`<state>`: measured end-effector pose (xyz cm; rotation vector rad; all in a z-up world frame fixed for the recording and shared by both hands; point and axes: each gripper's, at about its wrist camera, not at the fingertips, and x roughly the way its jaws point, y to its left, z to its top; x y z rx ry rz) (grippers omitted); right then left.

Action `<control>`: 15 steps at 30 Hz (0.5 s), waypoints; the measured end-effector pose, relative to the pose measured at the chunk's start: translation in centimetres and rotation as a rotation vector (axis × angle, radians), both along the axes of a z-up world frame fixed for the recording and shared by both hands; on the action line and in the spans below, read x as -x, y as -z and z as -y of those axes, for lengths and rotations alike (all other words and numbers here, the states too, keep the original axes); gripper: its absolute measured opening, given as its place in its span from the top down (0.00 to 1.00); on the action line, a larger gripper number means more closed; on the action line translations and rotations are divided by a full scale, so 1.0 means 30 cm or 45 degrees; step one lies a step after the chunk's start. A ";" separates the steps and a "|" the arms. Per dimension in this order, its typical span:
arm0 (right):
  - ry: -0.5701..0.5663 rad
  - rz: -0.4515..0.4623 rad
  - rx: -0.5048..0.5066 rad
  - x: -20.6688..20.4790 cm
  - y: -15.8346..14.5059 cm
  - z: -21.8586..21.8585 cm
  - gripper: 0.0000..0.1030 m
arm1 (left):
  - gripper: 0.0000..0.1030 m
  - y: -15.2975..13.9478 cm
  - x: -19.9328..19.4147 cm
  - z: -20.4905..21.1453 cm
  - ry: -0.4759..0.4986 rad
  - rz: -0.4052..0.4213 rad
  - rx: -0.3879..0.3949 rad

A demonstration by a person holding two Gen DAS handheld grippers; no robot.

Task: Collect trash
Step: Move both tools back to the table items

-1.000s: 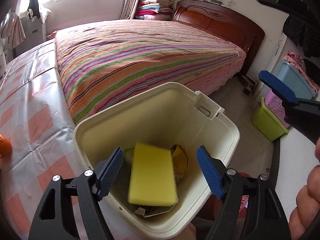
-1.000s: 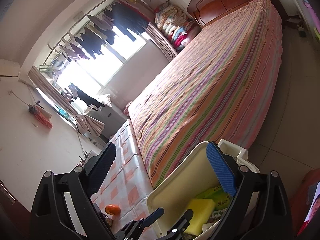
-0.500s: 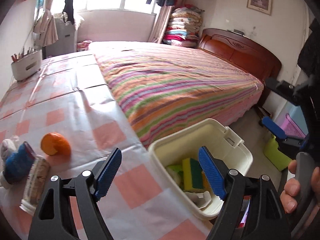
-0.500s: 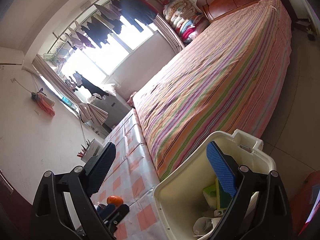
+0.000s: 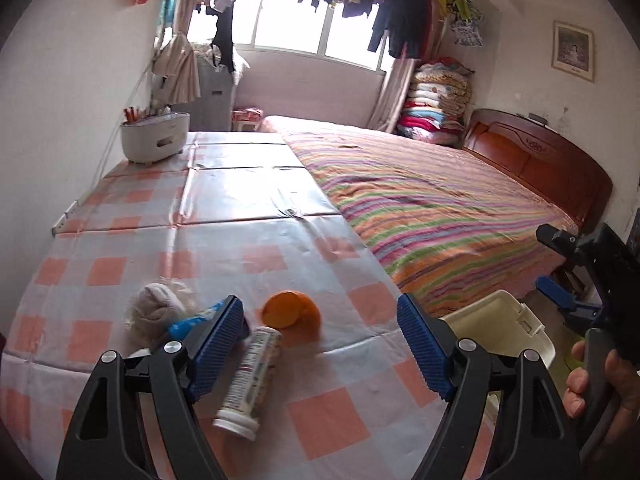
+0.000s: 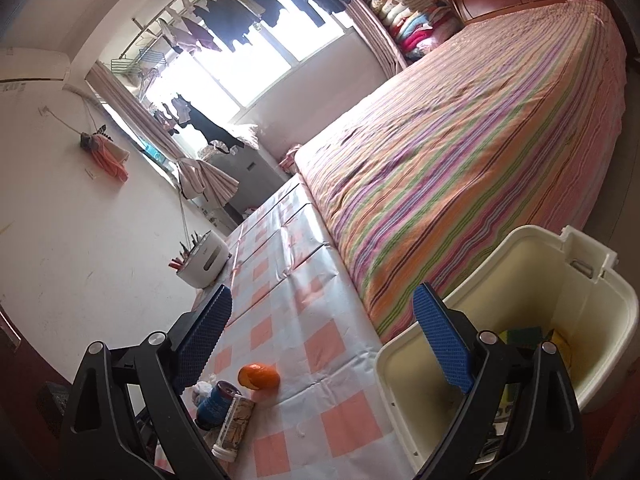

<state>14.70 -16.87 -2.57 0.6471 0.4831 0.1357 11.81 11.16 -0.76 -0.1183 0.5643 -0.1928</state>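
Observation:
On the checked tablecloth [image 5: 224, 240] lies a small heap of trash: an orange peel [image 5: 291, 314], a white tube [image 5: 250, 384] lying on its side, a blue wrapper [image 5: 192, 322] and a crumpled white wad [image 5: 158, 312]. My left gripper [image 5: 320, 348] is open and empty just above the tube and peel. The cream bin [image 6: 532, 312] stands at the table's edge beside the bed, with a yellow-green sponge [image 6: 520, 334] and other scraps inside. My right gripper [image 6: 324, 340] is open and empty, its right finger over the bin's rim. The same peel [image 6: 258, 376] and tube [image 6: 236, 426] show low in the right wrist view.
A striped bed [image 5: 432, 208] runs along the table's right side, with a wooden headboard [image 5: 540, 164]. A white holder with pens [image 5: 154, 140] sits at the table's far left corner. A hand [image 5: 600, 384] grips the right tool's handle at the right edge.
The left gripper swung left and up from over the bin, where the yellow sponge now lies, to over the trash on the table. The right gripper shifted so more of the bin's inside shows.

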 end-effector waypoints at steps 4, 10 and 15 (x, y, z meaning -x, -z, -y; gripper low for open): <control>-0.105 -0.012 0.037 -0.028 0.006 -0.132 0.12 | 0.25 -0.017 0.065 -0.140 -0.099 0.044 -0.027; -0.233 0.018 0.209 -0.036 0.019 -0.337 0.12 | 0.25 -0.011 0.119 -0.347 -0.205 0.035 0.037; -0.288 0.051 0.338 -0.007 0.011 -0.459 0.12 | 0.25 -0.046 0.154 -0.409 -0.203 0.068 -0.001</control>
